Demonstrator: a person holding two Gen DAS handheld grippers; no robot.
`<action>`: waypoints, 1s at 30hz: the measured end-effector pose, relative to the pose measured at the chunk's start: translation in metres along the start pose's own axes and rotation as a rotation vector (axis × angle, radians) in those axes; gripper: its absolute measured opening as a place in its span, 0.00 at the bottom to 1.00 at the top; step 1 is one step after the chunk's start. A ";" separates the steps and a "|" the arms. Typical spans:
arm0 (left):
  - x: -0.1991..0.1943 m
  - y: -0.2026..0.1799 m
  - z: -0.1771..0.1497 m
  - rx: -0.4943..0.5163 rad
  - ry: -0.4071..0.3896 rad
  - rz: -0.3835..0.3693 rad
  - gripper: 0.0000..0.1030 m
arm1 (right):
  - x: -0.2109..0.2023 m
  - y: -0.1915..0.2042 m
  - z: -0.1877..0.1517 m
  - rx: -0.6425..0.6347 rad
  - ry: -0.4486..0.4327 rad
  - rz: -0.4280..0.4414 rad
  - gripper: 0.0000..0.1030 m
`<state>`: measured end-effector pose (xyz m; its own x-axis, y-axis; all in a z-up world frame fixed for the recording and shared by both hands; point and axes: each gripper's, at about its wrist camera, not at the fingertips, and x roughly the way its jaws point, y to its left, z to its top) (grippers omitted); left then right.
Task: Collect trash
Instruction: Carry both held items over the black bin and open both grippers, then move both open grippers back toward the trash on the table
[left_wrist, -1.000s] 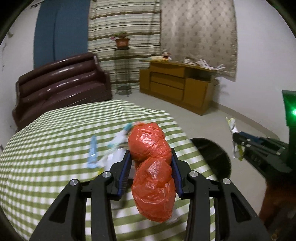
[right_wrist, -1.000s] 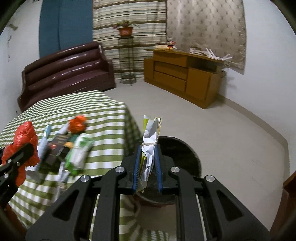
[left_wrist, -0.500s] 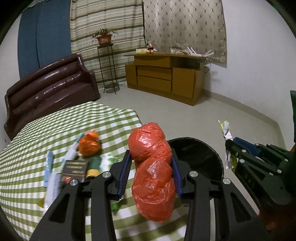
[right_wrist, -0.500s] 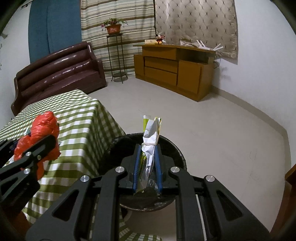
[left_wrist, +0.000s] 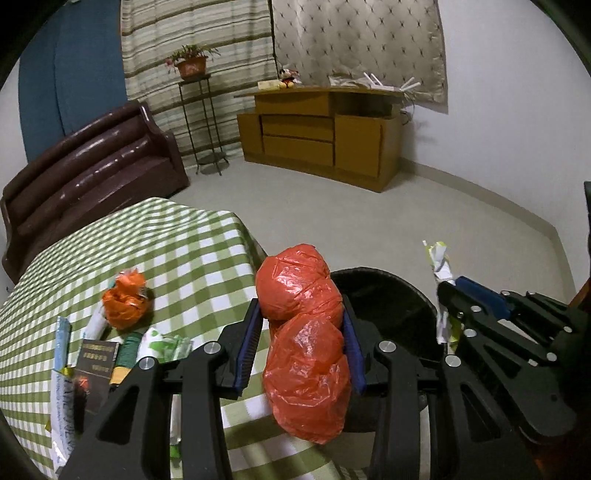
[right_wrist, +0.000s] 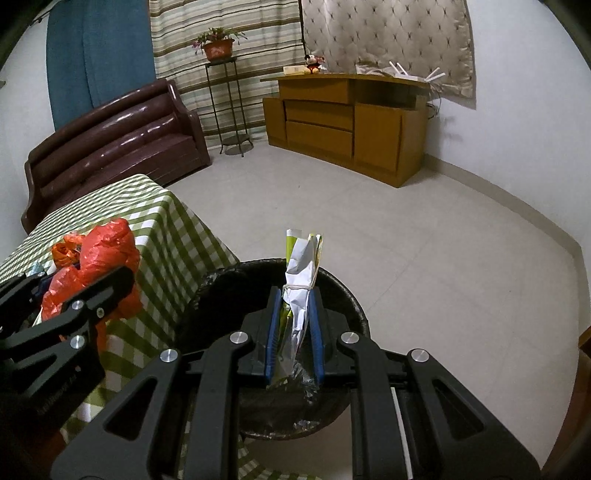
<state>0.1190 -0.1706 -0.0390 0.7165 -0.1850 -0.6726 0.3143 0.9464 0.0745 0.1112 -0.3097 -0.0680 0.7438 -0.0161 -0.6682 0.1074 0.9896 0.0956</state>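
L wrist: left gripper (left_wrist: 301, 332) jaws clamped on red bag (left_wrist: 303, 339), bag fills the gap btwn pads, top bulges past the tips, bottom hangs below. Bin (left_wrist: 388, 310) just behind, beside surface (left_wrist: 166, 251) edge. More trash on surface at left.

R wrist: right gripper (right_wrist: 295, 332) jaws nearly closed on wrapper (right_wrist: 301, 273), pinched mid-length, top sticks up past tips, directly over bin (right_wrist: 221, 291) opening.

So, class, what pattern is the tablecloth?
Green-and-white check tablecloth; clearest in the left wrist view.
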 end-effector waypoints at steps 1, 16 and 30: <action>0.001 -0.001 0.001 -0.006 0.003 0.009 0.45 | 0.000 -0.002 -0.001 0.004 -0.001 0.001 0.17; -0.001 0.001 0.002 -0.044 -0.003 0.038 0.61 | -0.006 -0.008 0.002 0.039 -0.020 -0.036 0.45; -0.042 0.034 -0.012 -0.086 -0.023 0.078 0.64 | -0.038 0.012 0.002 0.041 -0.059 -0.049 0.63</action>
<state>0.0921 -0.1272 -0.0176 0.7510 -0.1147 -0.6503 0.2032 0.9771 0.0624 0.0854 -0.2973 -0.0398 0.7743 -0.0738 -0.6285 0.1704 0.9808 0.0947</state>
